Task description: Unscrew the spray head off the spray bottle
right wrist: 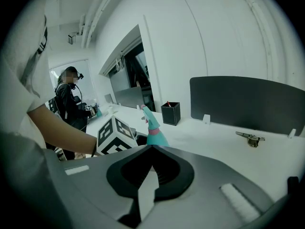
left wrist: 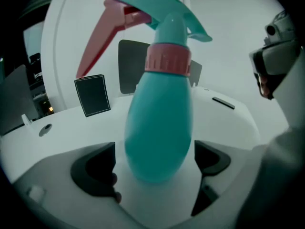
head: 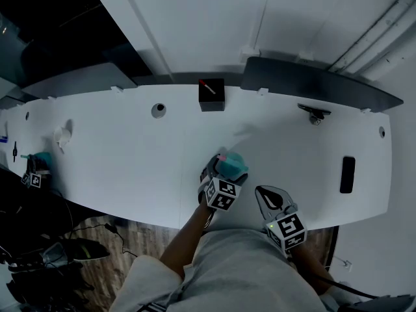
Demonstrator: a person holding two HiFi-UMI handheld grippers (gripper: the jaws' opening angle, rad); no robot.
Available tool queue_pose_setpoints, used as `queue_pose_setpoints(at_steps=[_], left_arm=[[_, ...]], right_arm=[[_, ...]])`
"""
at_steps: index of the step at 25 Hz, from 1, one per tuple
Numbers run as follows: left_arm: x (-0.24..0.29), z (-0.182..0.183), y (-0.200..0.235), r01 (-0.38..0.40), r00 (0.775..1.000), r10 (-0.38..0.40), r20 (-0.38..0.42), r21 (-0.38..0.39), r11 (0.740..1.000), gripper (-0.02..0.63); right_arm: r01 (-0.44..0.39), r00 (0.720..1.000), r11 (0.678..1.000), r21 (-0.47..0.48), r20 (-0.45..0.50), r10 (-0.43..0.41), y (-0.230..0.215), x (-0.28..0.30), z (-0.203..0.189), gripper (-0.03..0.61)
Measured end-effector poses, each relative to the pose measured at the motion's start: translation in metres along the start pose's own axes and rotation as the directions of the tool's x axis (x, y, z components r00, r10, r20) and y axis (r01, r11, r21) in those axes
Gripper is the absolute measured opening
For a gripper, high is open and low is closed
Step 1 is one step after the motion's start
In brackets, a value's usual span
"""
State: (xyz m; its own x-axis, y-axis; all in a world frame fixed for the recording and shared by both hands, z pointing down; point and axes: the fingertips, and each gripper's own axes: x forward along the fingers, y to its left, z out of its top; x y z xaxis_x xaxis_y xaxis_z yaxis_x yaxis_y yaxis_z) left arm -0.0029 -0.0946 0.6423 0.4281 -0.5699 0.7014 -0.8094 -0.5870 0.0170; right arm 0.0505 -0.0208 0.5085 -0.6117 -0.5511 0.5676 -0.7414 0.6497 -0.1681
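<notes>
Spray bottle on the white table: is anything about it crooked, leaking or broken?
Nothing stands out. The spray bottle stands upright on the table, between the open jaws of the left gripper. Its pink collar and spray head sit straight, and no spill shows around it.

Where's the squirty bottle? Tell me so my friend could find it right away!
Find the long white table, then its near edge in front of the black pen cup. The spray bottle stands there inside the open left claw. It is teal and pear-shaped, with a pink collar and pink trigger.
</notes>
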Motion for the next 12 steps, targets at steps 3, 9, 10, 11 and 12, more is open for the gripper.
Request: queue_pose_setpoints(at_steps=[3,9,10,11,12], left_arm=[[0.004,0.0,0.001,-0.017,1.0,0.017,-0.003,0.032,0.999,0.473],[0.003,-0.001,0.0,-0.035,0.999,0.034,0.005,0.1,0.994,0.393],[0.002,-0.001,0.0,-0.039,0.999,0.039,0.004,0.119,0.992,0.391],[0.001,-0.001,0.001,-0.047,0.999,0.047,0.003,0.139,0.989,0.391],[0.0,-0.002,0.002,-0.056,0.998,0.056,0.001,0.16,0.986,0.391]], right_arm=[[-0.002,1.0,1.0,-0.001,0.004,0.002,0.0,0.002,0.001,0.002],[-0.017,1.0,1.0,-0.002,-0.003,0.017,0.004,0.009,0.001,0.002],[-0.021,1.0,1.0,-0.003,-0.003,0.021,0.005,0.01,0.002,0.002],[-0.026,1.0,1.0,-0.004,-0.002,0.026,0.006,0.011,0.002,0.002],[-0.03,1.0,1.0,-0.004,-0.002,0.03,0.008,0.012,0.002,0.002]])
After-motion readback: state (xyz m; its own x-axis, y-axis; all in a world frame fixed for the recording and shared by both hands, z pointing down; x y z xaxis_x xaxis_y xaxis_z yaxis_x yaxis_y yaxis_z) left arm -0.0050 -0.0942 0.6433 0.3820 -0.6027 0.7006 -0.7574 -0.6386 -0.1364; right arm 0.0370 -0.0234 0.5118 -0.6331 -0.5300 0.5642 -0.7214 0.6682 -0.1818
